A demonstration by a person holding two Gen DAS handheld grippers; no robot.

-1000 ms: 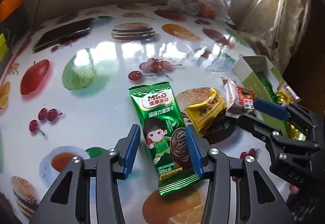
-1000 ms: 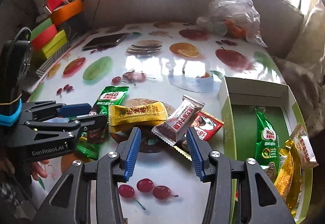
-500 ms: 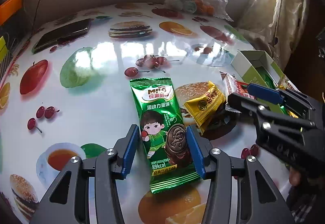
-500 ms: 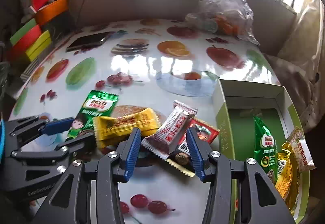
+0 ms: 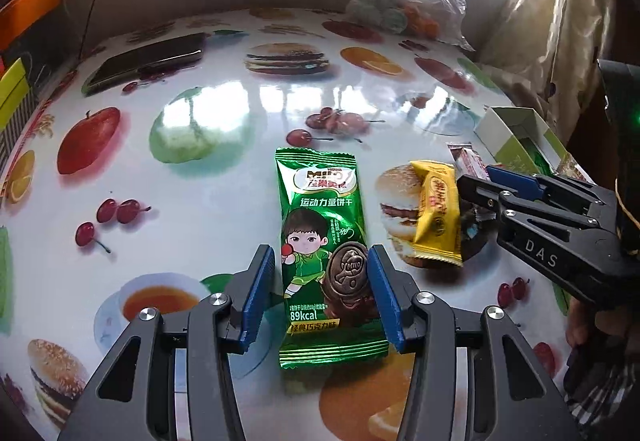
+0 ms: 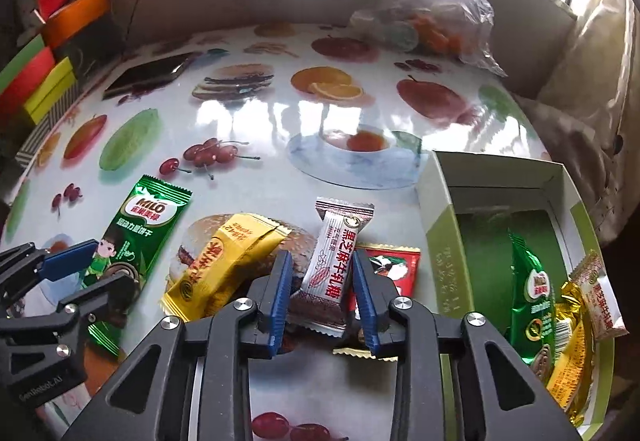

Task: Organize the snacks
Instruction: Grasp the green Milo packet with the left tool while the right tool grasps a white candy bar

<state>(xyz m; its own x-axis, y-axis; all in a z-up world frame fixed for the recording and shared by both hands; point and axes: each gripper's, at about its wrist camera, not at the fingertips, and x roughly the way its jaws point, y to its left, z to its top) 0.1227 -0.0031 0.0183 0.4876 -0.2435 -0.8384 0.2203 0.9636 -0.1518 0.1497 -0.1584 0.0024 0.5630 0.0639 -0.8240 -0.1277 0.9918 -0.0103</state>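
Observation:
A green Milo packet lies flat on the fruit-print table. My left gripper is open, its blue pads on either side of the packet's lower half. The packet also shows in the right wrist view. My right gripper is open around a silver-white nougat bar, which lies on a red packet. A yellow packet lies just left of the bar. The green box at the right holds several snacks.
A black phone lies at the table's far left. A clear plastic bag with goods sits at the far edge. Coloured boxes stand along the left side. A curtain hangs at the right.
My left gripper has moved forward along the Milo packet and narrowed around it. My right gripper has advanced onto the nougat bar and narrowed, its pads now flanking it.

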